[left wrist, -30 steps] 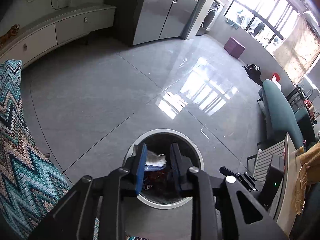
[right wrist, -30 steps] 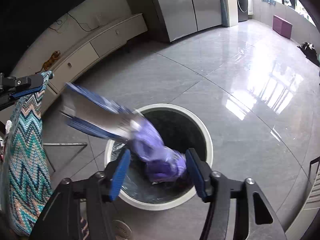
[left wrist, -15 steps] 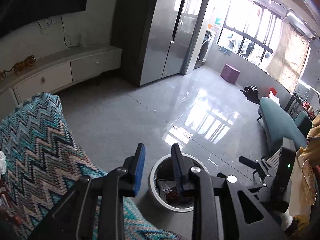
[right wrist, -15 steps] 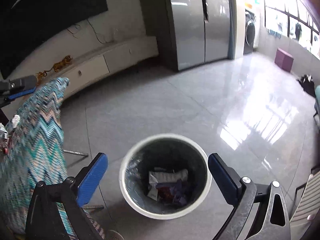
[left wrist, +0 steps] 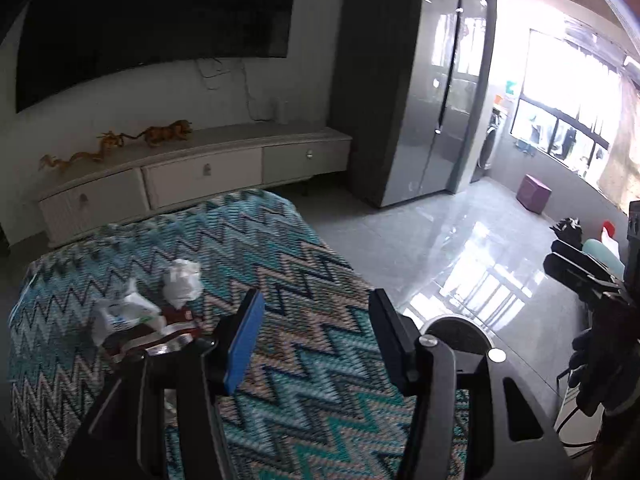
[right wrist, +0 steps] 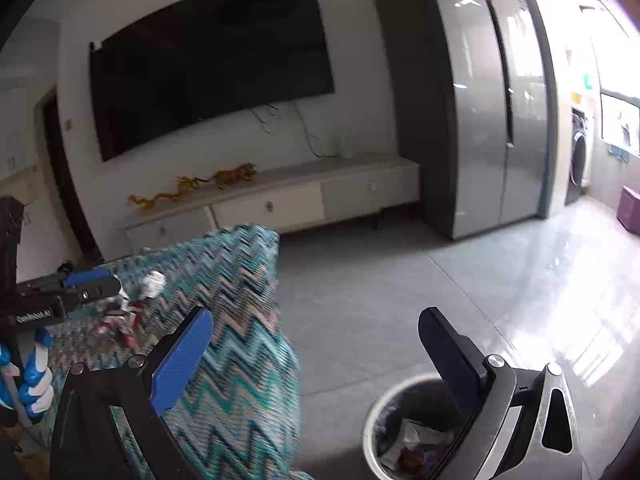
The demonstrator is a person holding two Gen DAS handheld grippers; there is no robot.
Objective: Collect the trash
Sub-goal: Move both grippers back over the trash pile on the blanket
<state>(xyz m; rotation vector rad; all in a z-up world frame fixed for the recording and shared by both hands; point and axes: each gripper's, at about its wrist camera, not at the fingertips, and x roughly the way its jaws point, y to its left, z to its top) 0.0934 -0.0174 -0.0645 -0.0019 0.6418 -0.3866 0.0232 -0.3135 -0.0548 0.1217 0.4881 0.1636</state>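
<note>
Hovering above the zigzag-cloth table (left wrist: 304, 264), the left gripper (left wrist: 316, 336) has just been opening, nothing between its jaws; crumpled paper (left wrist: 182, 282) and wrappers (left wrist: 132, 320) lie far left. Right view: right gripper (right wrist: 316, 356) gapes wide, empty; trash bin (right wrist: 384, 412) near right on the floor.

Crumpled white paper ball (left wrist: 182, 282), white plastic wrapper (left wrist: 120, 312) and red-brown foil wrapper (left wrist: 160, 330) lie clustered on the zigzag cloth, left of and just beyond the left finger. Trash bin (right wrist: 380, 412), white-rimmed, upright, litter inside, sits partly behind the right finger.
</note>
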